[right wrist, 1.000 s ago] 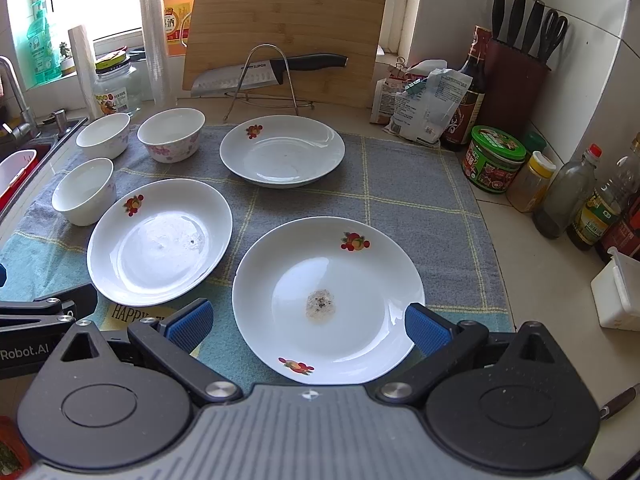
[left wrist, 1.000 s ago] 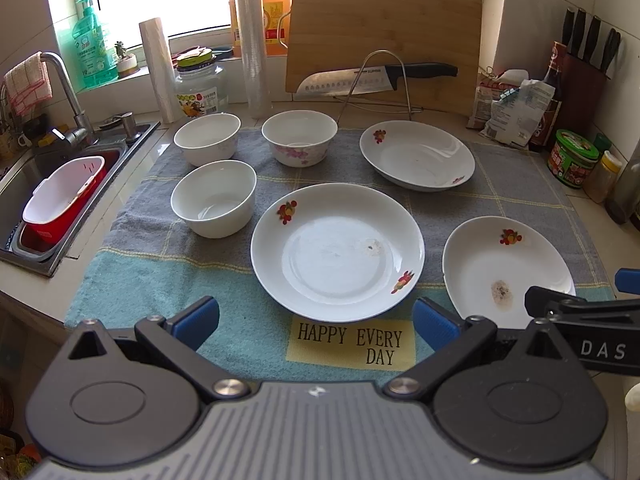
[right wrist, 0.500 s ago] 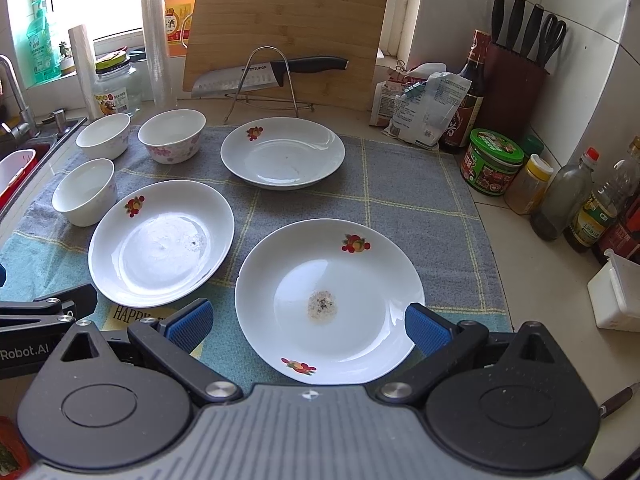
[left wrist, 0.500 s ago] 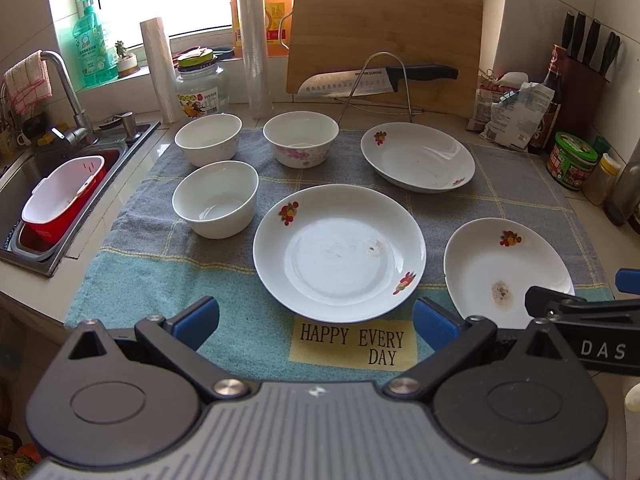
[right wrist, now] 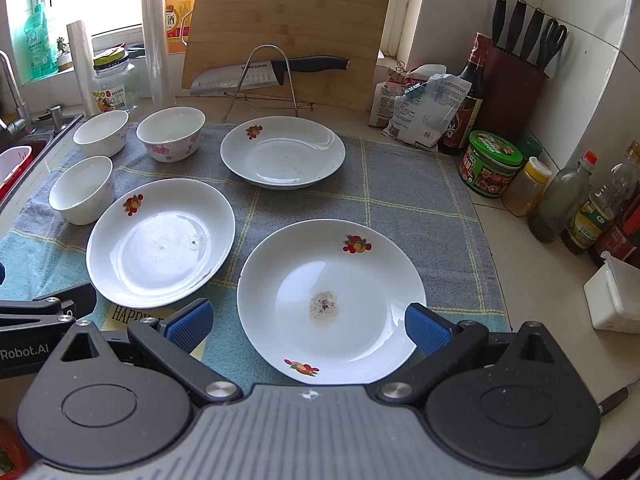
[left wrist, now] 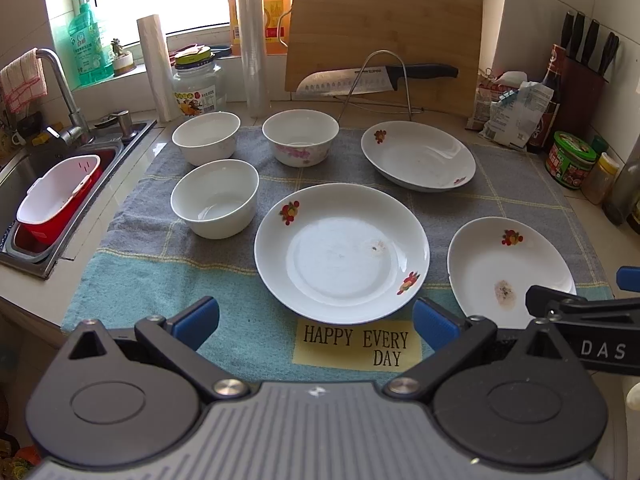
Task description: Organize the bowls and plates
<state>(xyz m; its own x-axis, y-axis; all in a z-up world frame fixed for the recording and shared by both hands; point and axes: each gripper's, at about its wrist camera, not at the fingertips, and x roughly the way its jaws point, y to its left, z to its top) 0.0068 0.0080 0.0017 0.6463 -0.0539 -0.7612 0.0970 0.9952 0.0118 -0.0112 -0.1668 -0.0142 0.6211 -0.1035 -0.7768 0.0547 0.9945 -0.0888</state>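
Observation:
Three white plates with fruit prints lie on a towel (left wrist: pixel 160 280): a middle plate (left wrist: pixel 342 248) (right wrist: pixel 160 242), a right plate (left wrist: pixel 508 270) (right wrist: pixel 332 300) with a dark smudge, and a far plate (left wrist: pixel 418 155) (right wrist: pixel 283 151). Two plain white bowls (left wrist: pixel 215 198) (left wrist: pixel 206 138) and a pink-flowered bowl (left wrist: pixel 300 137) (right wrist: pixel 171 133) stand at the left. My left gripper (left wrist: pixel 316 318) is open, empty, just short of the middle plate. Open as well, my right gripper (right wrist: pixel 306 322) holds nothing, its fingers either side of the right plate's near rim.
A sink (left wrist: pixel 60 184) with a red-and-white basket (left wrist: pixel 56 196) lies at the left. Behind the dishes stand a cutting board (left wrist: pixel 384 44), a knife on a wire stand (left wrist: pixel 380 76), jars and rolls. Bottles (right wrist: pixel 568 200), a green-lidded tub (right wrist: pixel 492 164) and a knife block (right wrist: pixel 516 80) line the right.
Both views have shifted very slightly; the dishes sit a touch lower and further right in frame. Nothing was picked up or let go.

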